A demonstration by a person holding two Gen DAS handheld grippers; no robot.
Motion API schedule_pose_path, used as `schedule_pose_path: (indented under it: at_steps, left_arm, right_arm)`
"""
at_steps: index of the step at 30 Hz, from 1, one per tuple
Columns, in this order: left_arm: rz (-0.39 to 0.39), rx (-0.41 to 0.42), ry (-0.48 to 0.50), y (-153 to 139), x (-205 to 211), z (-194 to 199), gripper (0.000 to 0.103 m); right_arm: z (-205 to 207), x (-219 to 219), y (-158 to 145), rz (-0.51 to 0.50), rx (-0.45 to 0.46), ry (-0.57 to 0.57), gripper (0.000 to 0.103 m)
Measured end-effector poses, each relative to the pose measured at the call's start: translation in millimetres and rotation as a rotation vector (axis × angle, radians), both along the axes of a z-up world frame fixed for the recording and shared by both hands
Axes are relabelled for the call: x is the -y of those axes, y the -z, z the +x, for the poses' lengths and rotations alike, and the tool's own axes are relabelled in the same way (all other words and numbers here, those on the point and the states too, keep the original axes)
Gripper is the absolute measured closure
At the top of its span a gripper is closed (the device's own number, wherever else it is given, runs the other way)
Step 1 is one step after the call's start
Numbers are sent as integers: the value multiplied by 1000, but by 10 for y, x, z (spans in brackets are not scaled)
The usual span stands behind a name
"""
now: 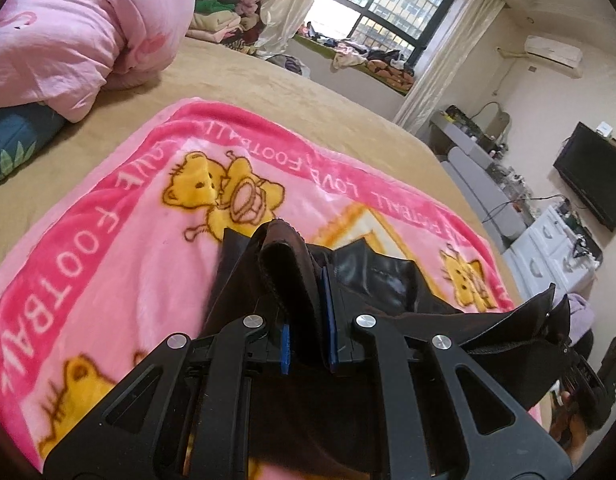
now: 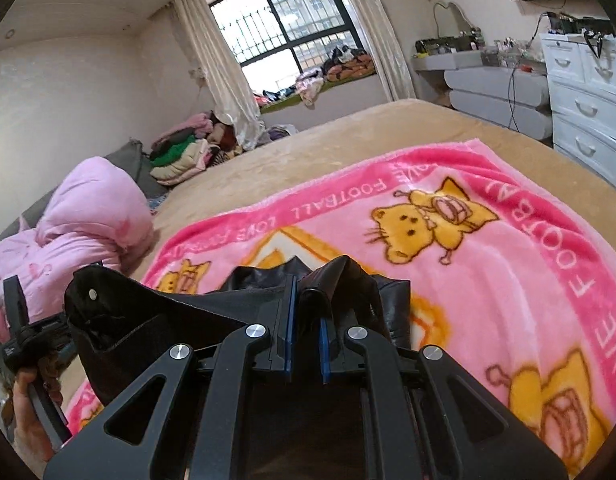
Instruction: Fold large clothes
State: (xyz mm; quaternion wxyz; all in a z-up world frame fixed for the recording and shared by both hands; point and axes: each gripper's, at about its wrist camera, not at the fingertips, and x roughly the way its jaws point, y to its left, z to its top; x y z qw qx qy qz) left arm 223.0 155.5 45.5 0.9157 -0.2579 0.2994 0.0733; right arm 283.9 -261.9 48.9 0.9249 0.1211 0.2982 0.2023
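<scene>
A dark brown-black garment (image 1: 372, 276) with a shiny leather-like face hangs between my two grippers above a pink cartoon-bear blanket (image 1: 120, 248). My left gripper (image 1: 308, 292) is shut on a folded edge of the garment. My right gripper (image 2: 306, 308) is shut on another edge of the same garment (image 2: 148, 320). In the left wrist view the right gripper's end (image 1: 580, 368) shows at the lower right. In the right wrist view the left gripper (image 2: 24, 340) and the hand holding it show at the lower left. The blanket (image 2: 488, 280) lies flat on the bed.
The tan bed cover (image 1: 268, 92) runs beyond the blanket. A bunched pink quilt (image 1: 68, 32) lies at the bed's head, also in the right wrist view (image 2: 88, 224). Piled clothes (image 2: 180, 156) sit by the window. White drawers (image 2: 584, 108) and a TV (image 1: 592, 180) stand along the wall.
</scene>
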Motion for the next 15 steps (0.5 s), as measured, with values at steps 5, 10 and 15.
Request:
schedule_pose_path:
  at_steps: [5,10,15]
  left_arm:
    - [-9,-37,-15,127,-76,214,97]
    - [-39,-49,-16,184,-155,383,97]
    - [-58,-53,-18,230,-195,521,96]
  right_arm:
    - [218,9,121,-15,-35,19,95]
    - [384,27,197,-28,-58,23,95]
    - [520,11,234,-53,-68,18,95]
